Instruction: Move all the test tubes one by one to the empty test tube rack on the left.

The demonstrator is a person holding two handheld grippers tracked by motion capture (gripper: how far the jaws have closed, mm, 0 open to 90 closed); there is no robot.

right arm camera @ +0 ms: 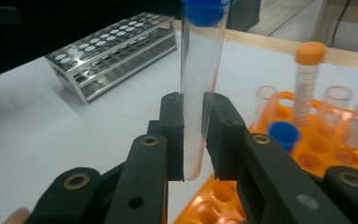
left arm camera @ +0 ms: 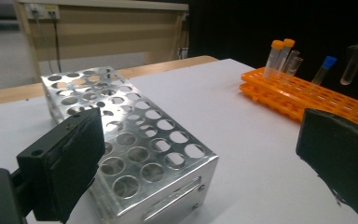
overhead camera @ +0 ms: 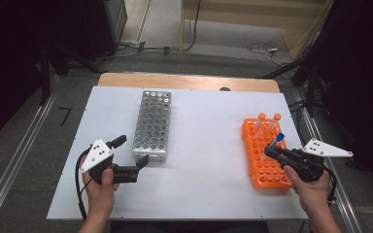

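Clenched on an upright blue-capped tube (right arm camera: 200, 70) above the orange rack (overhead camera: 264, 167), the right gripper (right arm camera: 195, 140) has the metal rack (overhead camera: 153, 126) far left, beside the released left gripper (overhead camera: 132, 154).

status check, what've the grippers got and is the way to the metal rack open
Right gripper shut on blue-capped test tube, above orange rack. Left gripper open, empty, beside metal rack. White tabletop between racks bare.

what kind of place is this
Probably a lab-style recording bench: a perforated silver metal tube rack and an orange plastic rack of capped tubes sit on a white table, with cables trailing across the floor behind.
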